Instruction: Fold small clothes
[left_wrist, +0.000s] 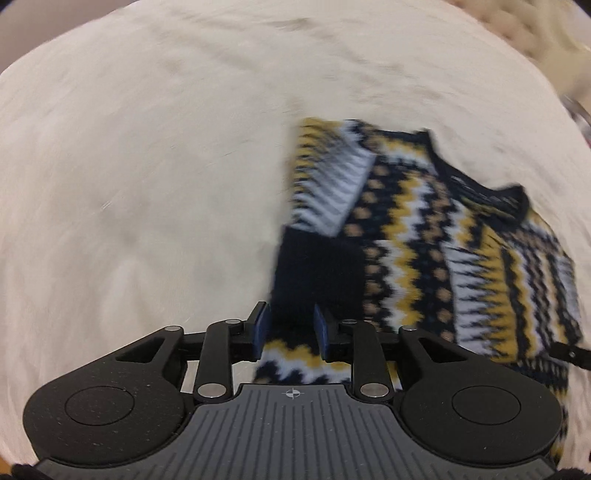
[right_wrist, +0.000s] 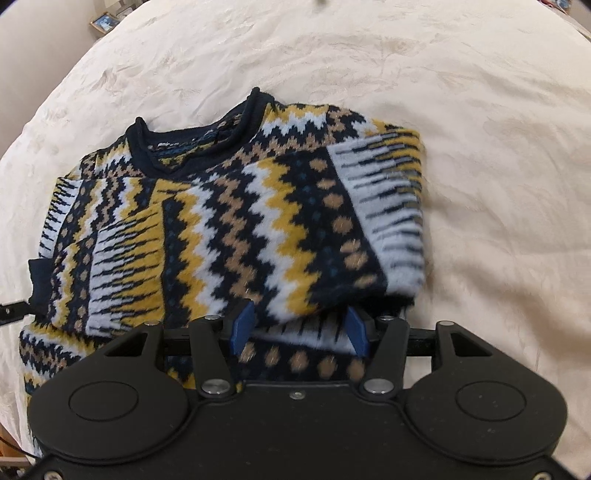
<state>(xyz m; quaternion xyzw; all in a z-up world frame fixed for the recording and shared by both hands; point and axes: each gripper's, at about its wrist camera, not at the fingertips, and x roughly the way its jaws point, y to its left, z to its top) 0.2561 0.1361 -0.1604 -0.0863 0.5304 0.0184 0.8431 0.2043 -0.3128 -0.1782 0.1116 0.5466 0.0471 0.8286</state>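
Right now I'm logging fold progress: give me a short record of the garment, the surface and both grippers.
garment: patterned knit sweater, navy, yellow, white and tan zigzags
collar: navy neckline, at the far side from the grippers
sleeves: both folded in over the body; navy cuff lies on the front
surface: cream bedspread, lightly wrinkled
left gripper: jaws slightly apart over the cuff, pads not pressing it
right gripper: jaws apart at the near edge of the sweater, a fold of knit between them
image quality: left view blurred
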